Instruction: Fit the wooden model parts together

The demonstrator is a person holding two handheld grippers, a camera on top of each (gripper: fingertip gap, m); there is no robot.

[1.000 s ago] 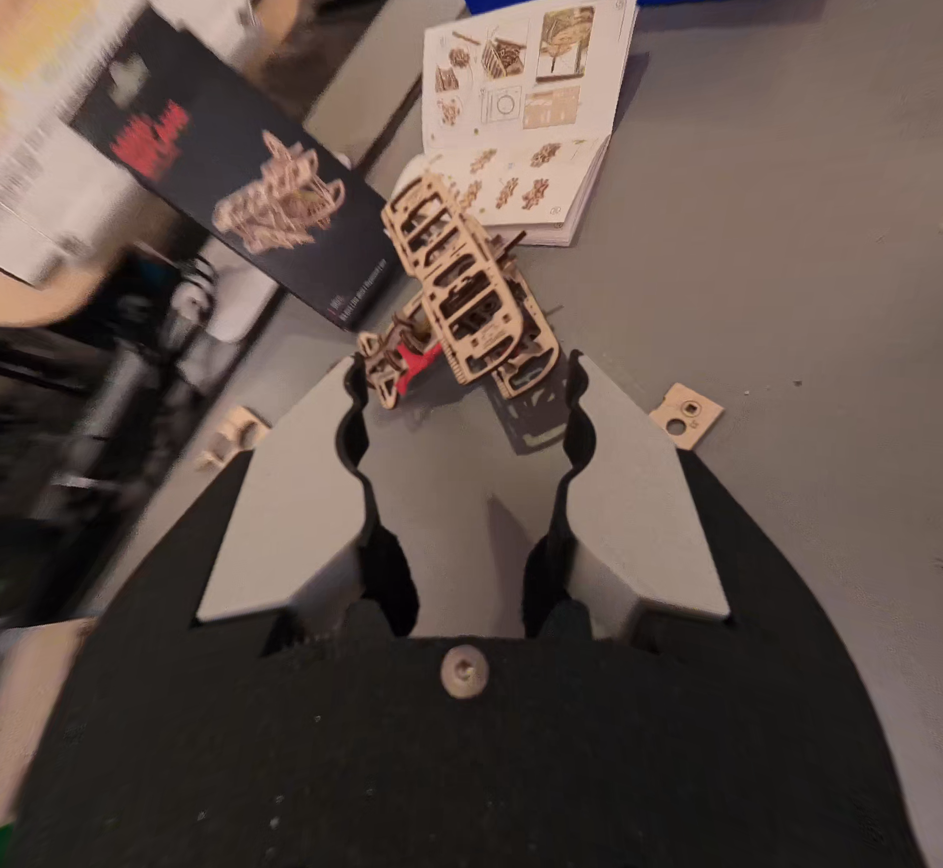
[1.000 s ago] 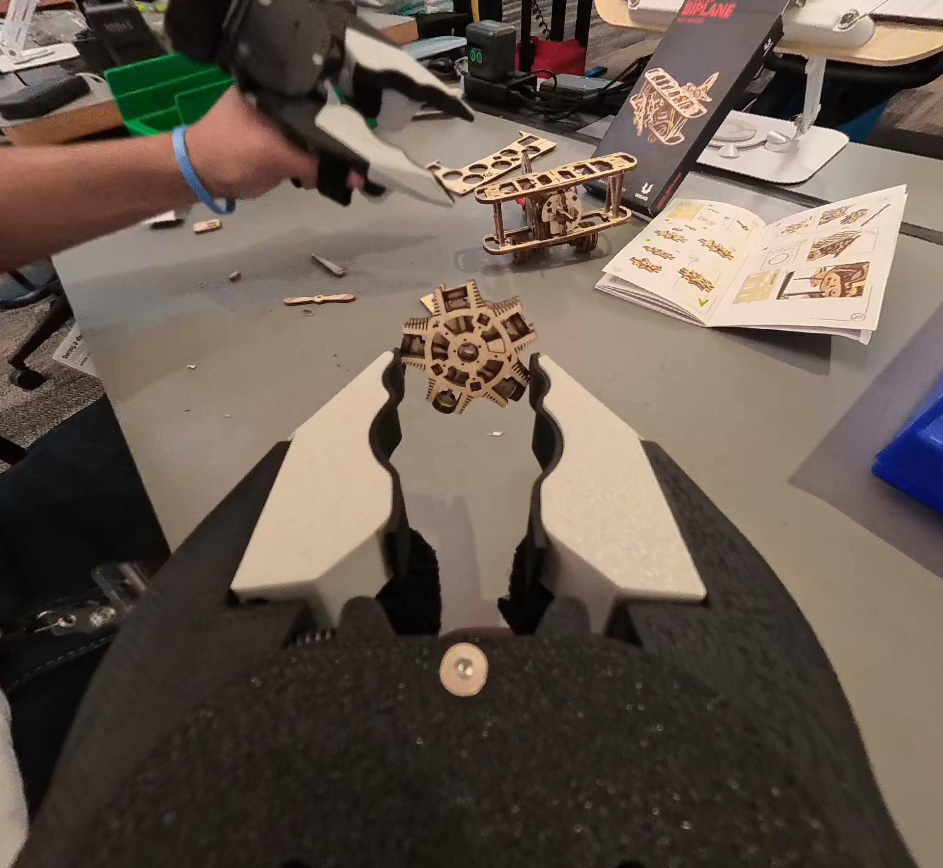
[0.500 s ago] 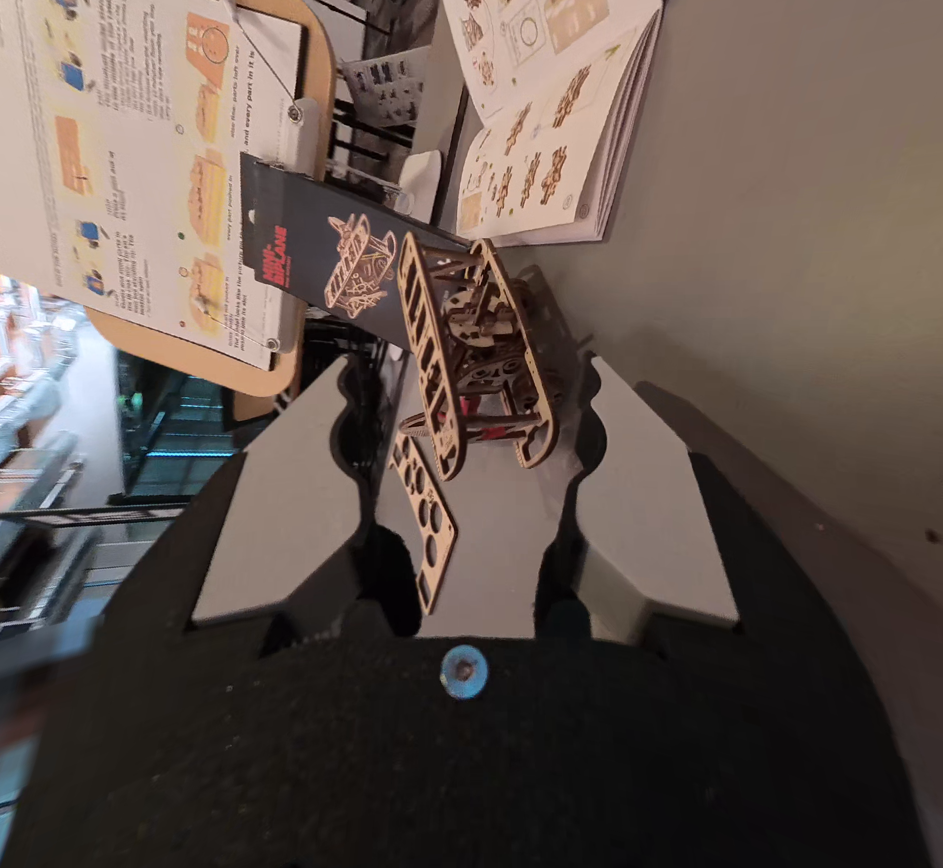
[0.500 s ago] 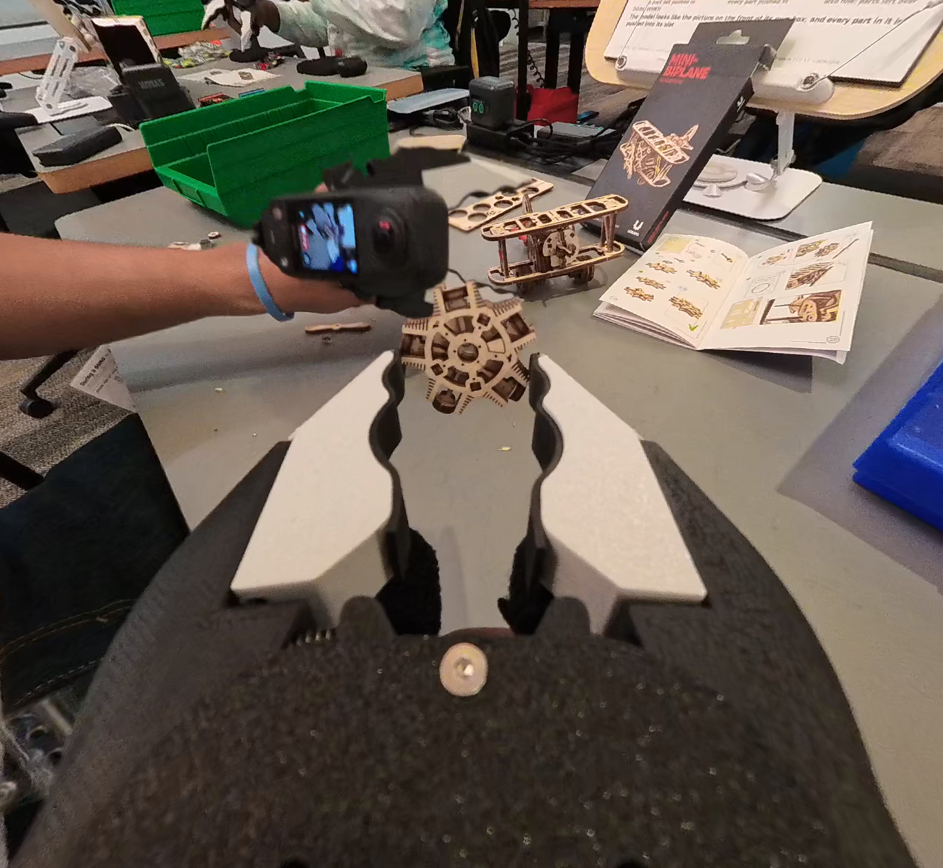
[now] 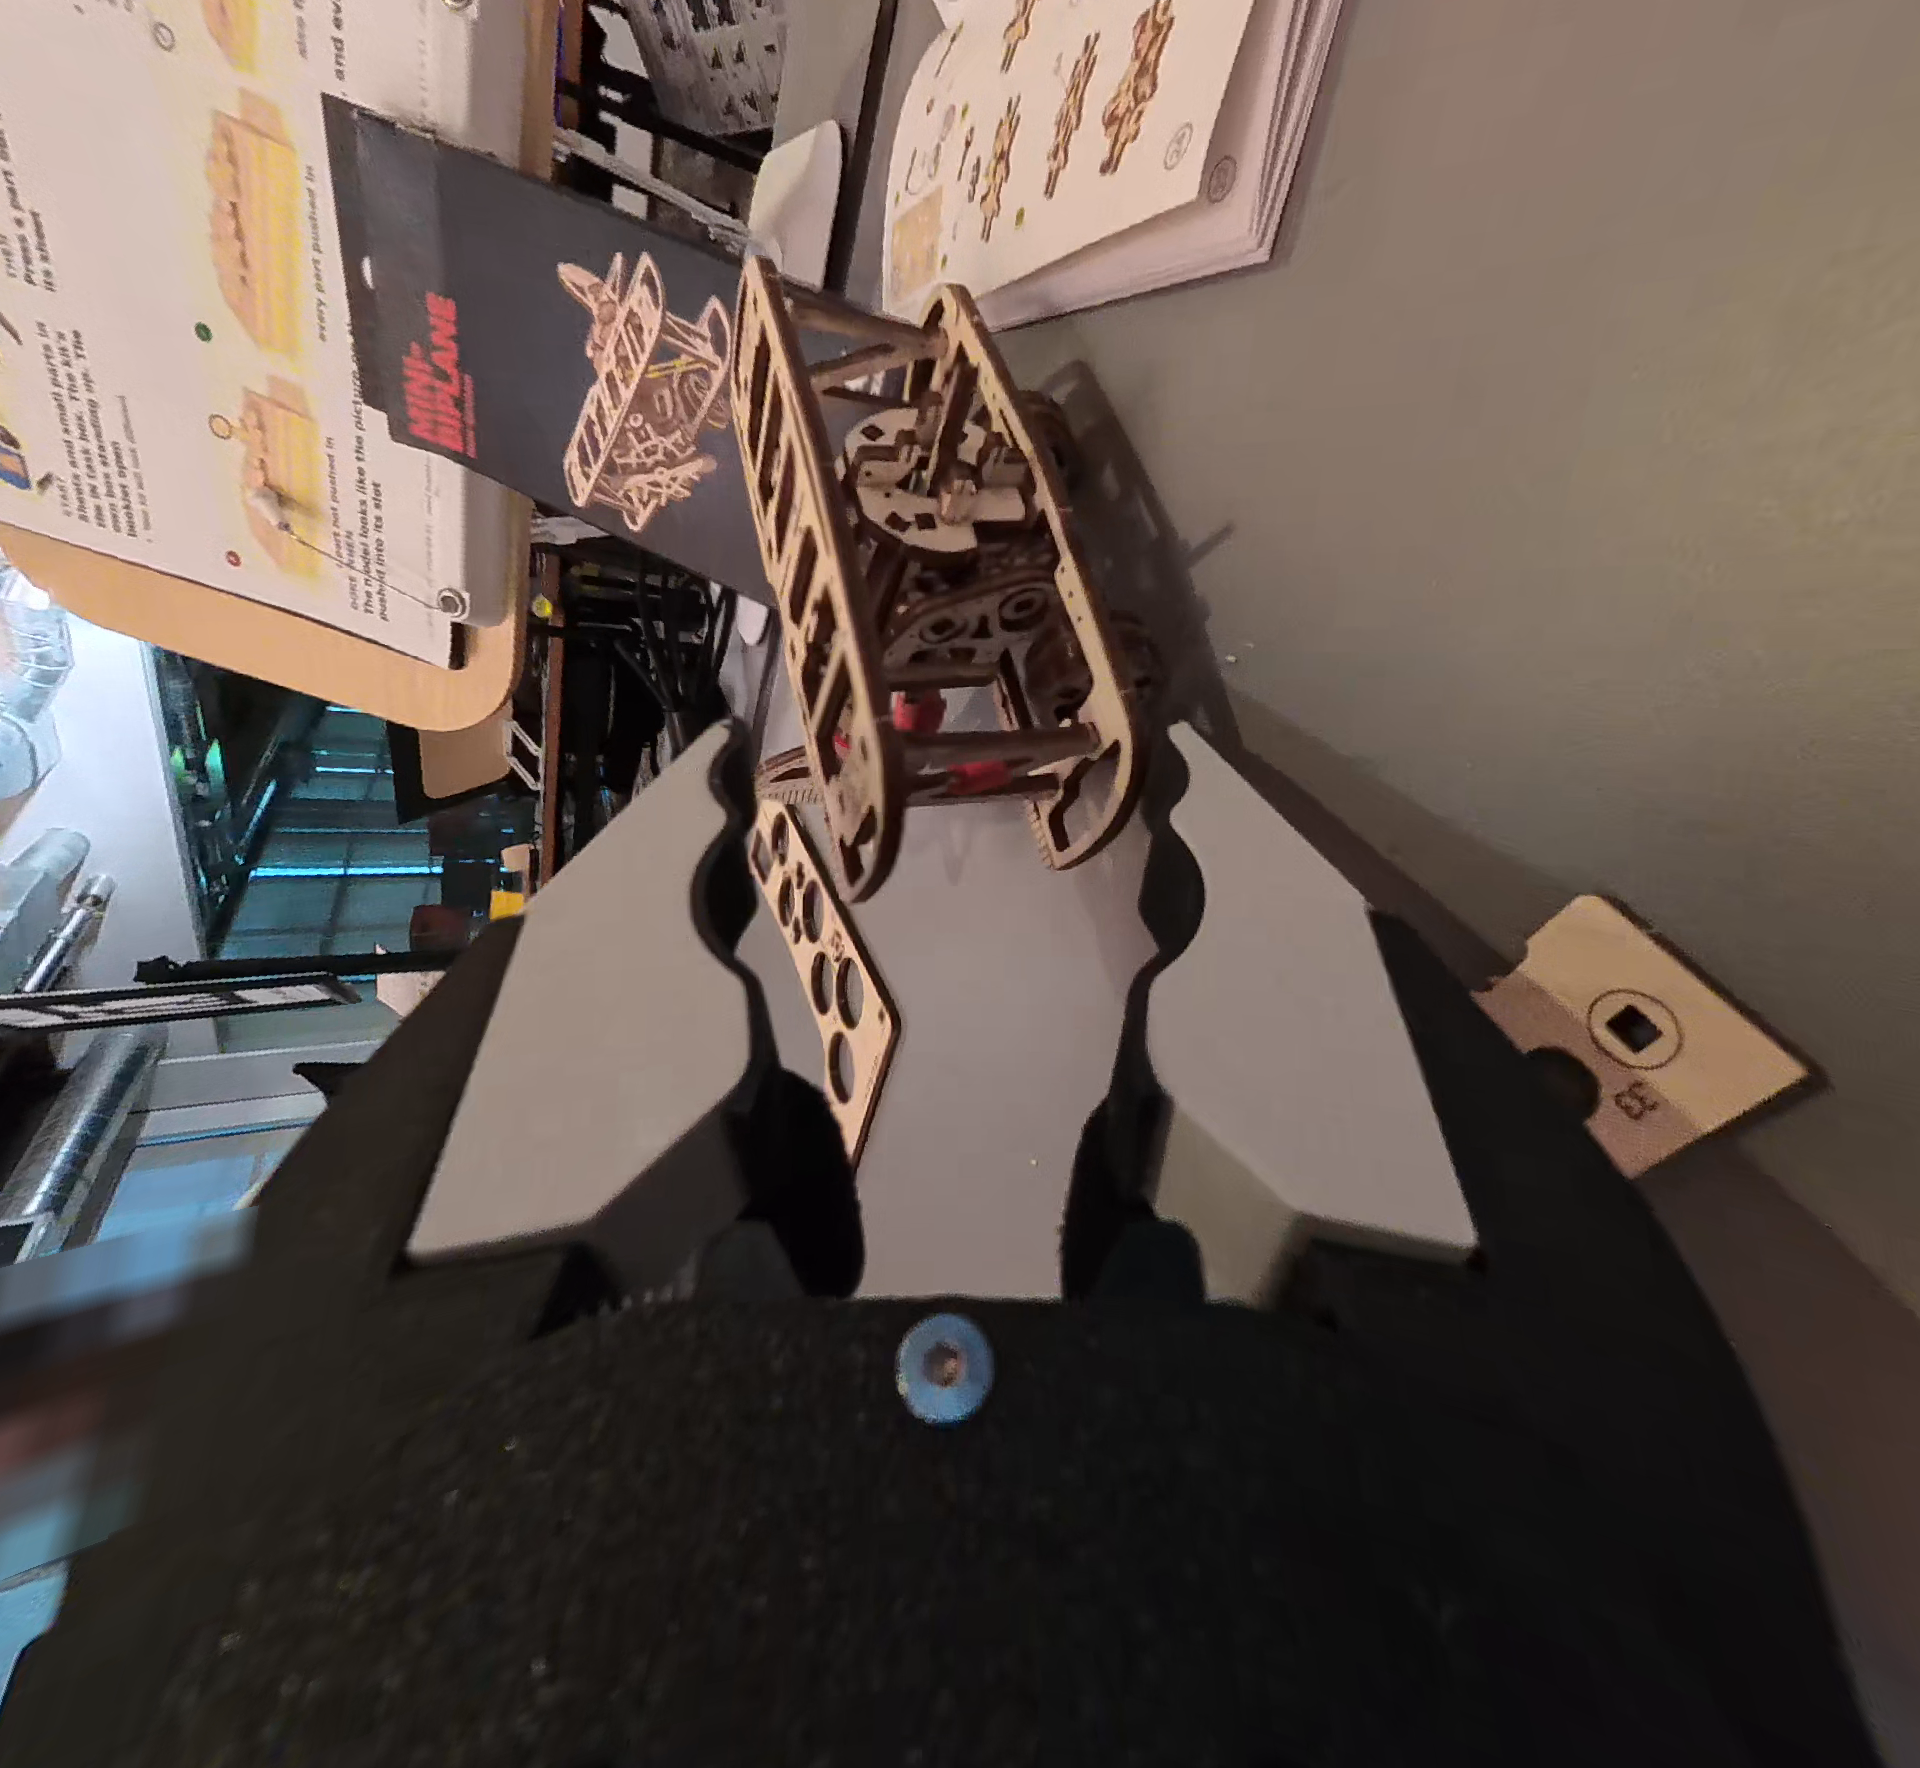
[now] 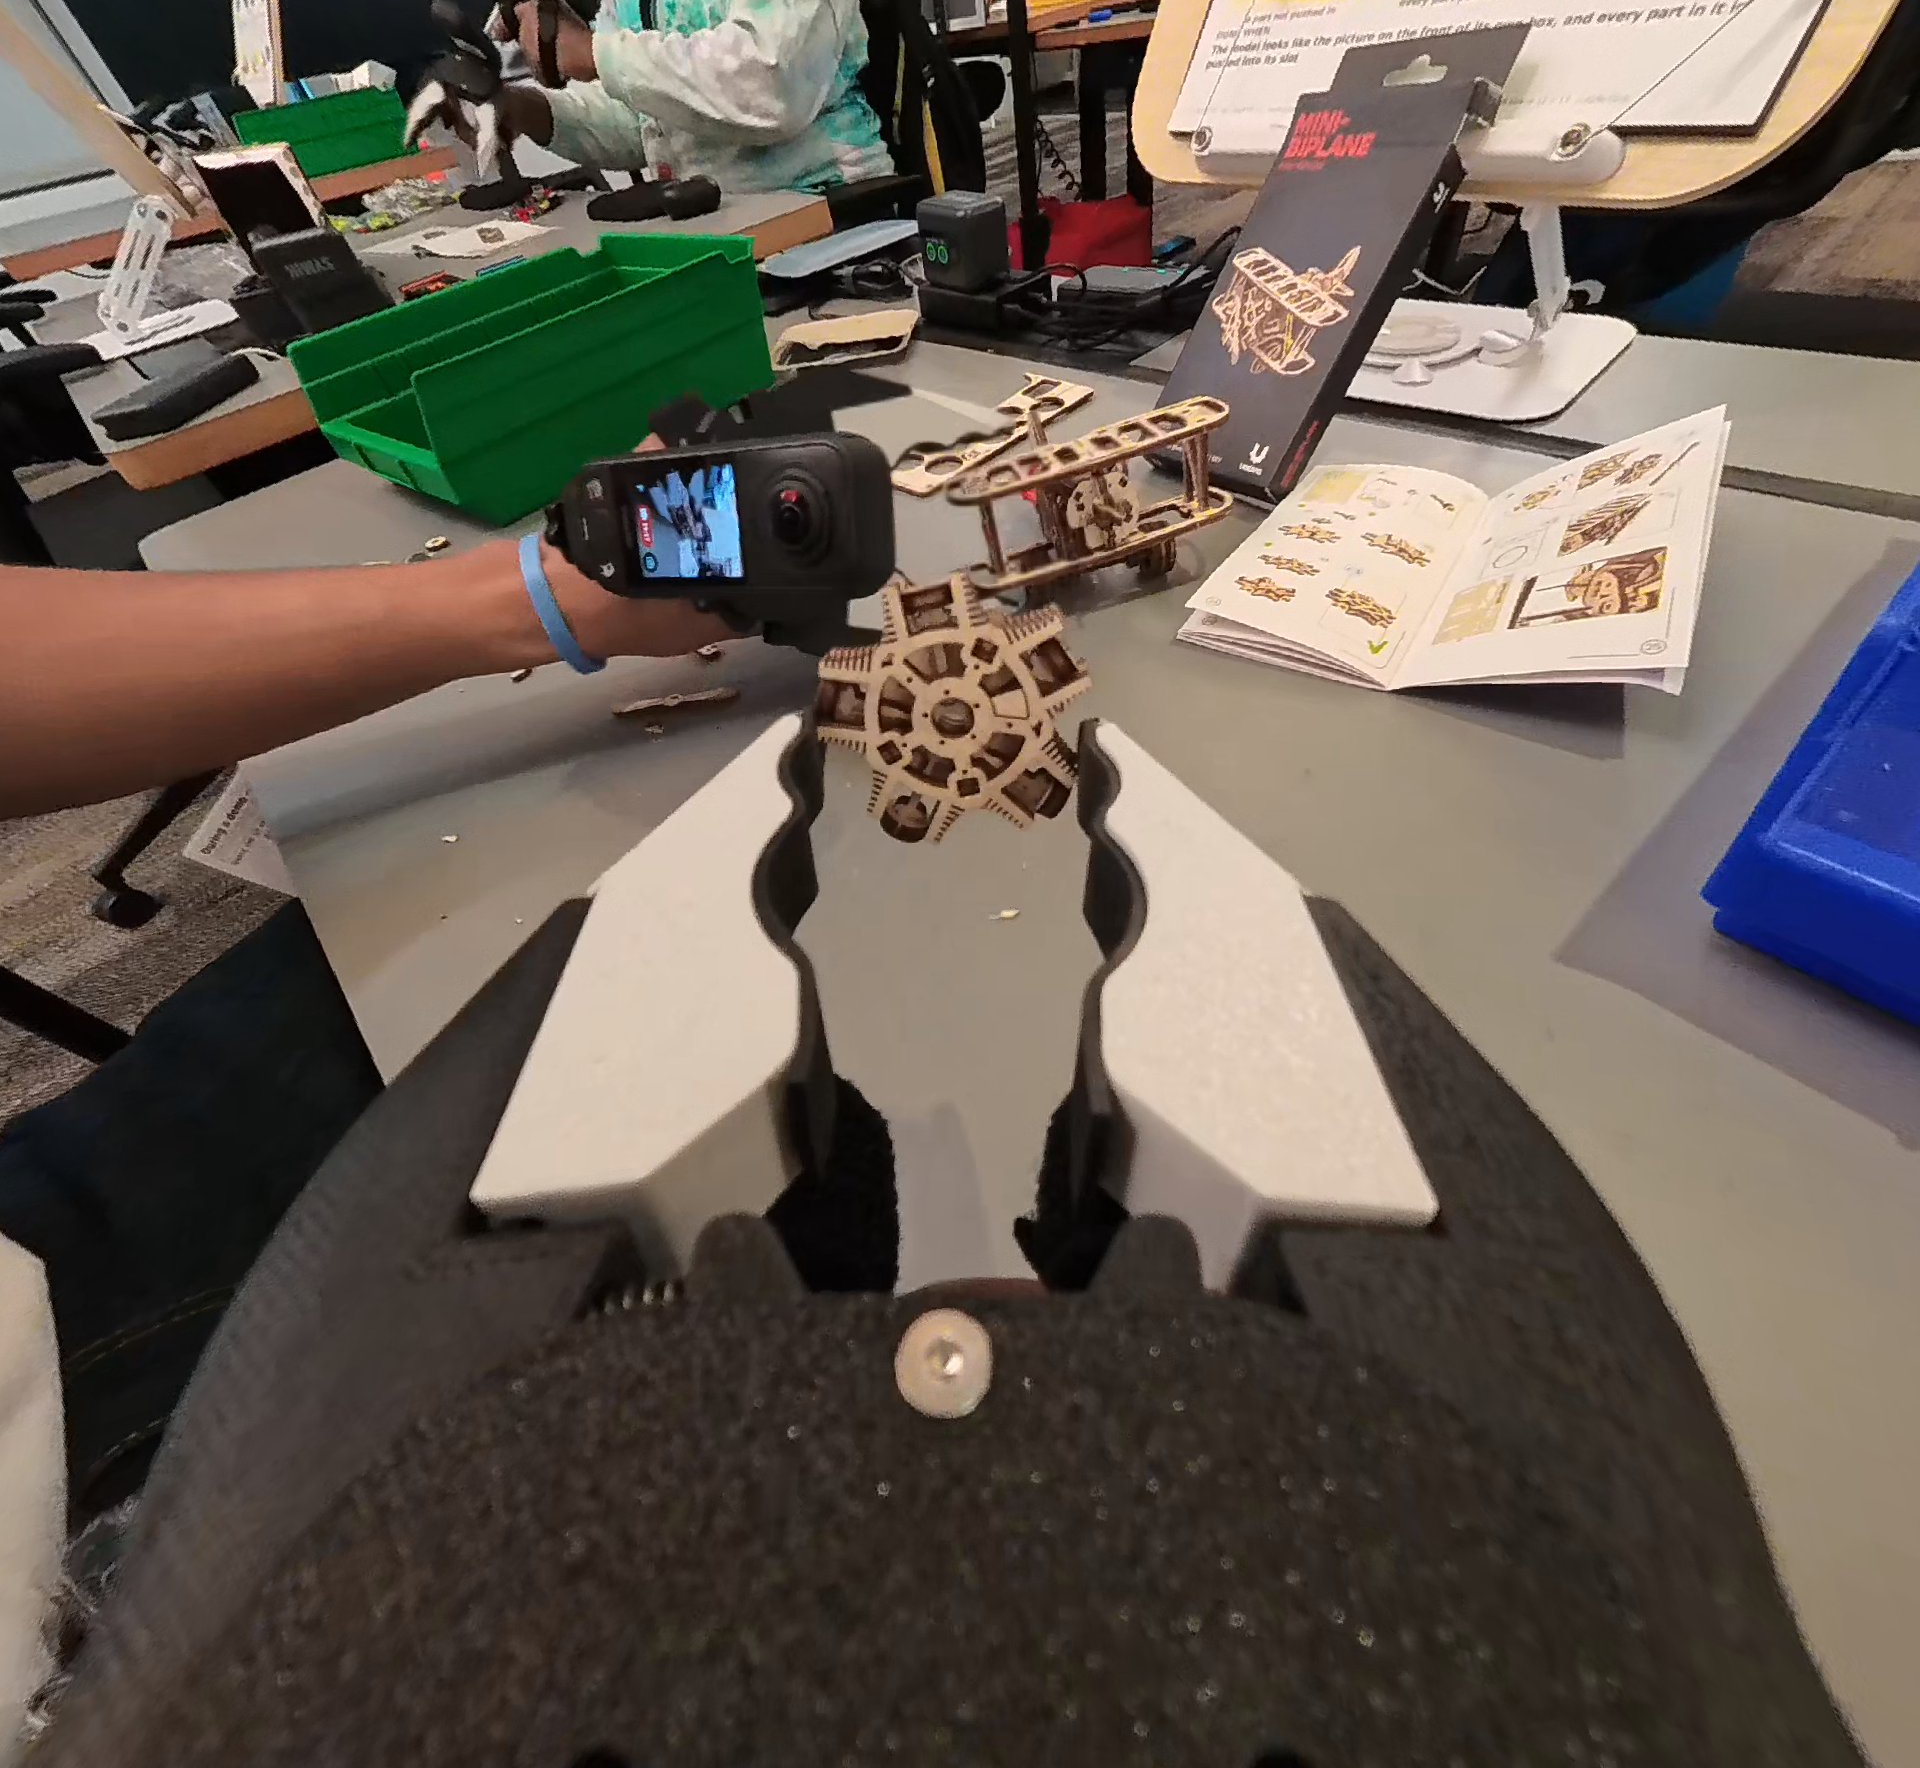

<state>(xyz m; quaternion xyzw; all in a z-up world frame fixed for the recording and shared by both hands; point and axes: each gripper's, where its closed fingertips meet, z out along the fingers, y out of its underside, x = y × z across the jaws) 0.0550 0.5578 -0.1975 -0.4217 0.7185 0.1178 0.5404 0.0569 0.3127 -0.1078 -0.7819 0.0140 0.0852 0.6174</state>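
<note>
— So where's the biplane [image 6: 1091, 497] right now?

— Standing on the grey table [image 6: 1351, 835], between the open instruction booklet [image 6: 1475, 565] and the left gripper [image 5: 945, 783]. That gripper is rolled on its side, fingers spread wide, the wingtips just ahead of the tips and nothing gripped.

— And the bins?

— Green bin [image 6: 540, 368] at the far left edge, blue one [image 6: 1839, 845] to the right; I can't see into either.

— The right gripper [image 6: 948, 736]?

— Pinching the radial engine [image 6: 948, 710] by its edges at the fingertips, held in the air above the table, on the near side of the biplane. It's a pale wooden star of toothed cylinders round a hub.

— Anything smaller?

— A punched-out wooden fret [image 5: 831, 980] lies beside the left fingers, and a small propeller [image 6: 675, 702] on the table under the person's forearm.
</note>
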